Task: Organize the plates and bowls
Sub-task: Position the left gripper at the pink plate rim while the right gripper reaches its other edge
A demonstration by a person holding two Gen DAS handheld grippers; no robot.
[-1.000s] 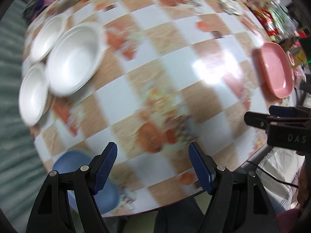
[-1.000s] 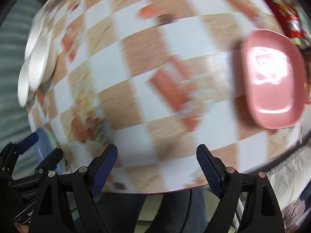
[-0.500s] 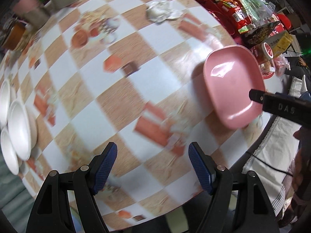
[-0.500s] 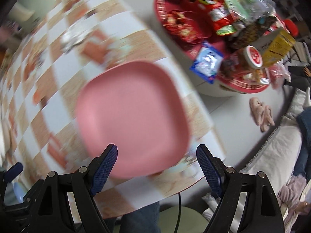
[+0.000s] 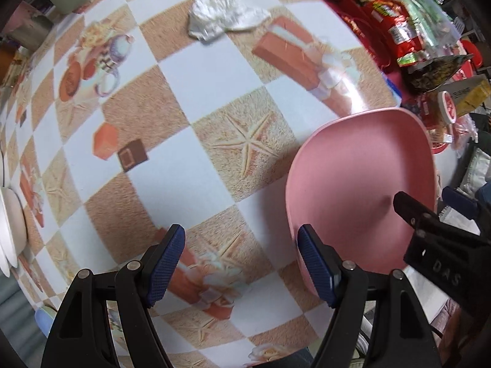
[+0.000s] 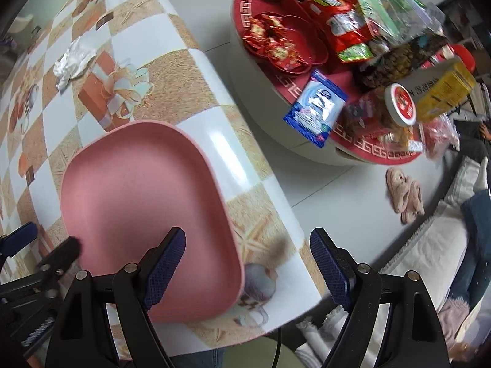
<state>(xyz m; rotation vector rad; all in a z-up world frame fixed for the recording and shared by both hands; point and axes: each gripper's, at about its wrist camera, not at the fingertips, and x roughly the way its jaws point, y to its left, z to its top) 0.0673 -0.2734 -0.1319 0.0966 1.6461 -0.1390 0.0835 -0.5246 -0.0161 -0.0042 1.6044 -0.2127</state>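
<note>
A pink square plate (image 5: 359, 190) lies flat near the table's right front corner. My left gripper (image 5: 241, 263) hangs open over the tablecloth just left of it, its right finger (image 5: 316, 266) over the plate's left rim. My right gripper (image 6: 248, 266) is open above the plate's (image 6: 138, 190) right edge, with the rim and the table's edge between its fingers. Neither gripper holds anything. White bowls (image 5: 9, 230) show only as a sliver at the far left. The right gripper's tips (image 5: 429, 230) appear over the plate's right side in the left wrist view.
The checked tablecloth (image 5: 214, 70) carries a crumpled tissue (image 5: 224, 18). A low round table (image 6: 307, 141) piled with snack packets stands beyond the table's right edge, with slippers (image 6: 405, 193) on the floor. A blue object (image 5: 46, 319) peeks in at the lower left.
Both grippers have swept across the table from the white bowls toward the pink plate, which now looms large under them. The left one has come lower. Jaws stay equally wide.
</note>
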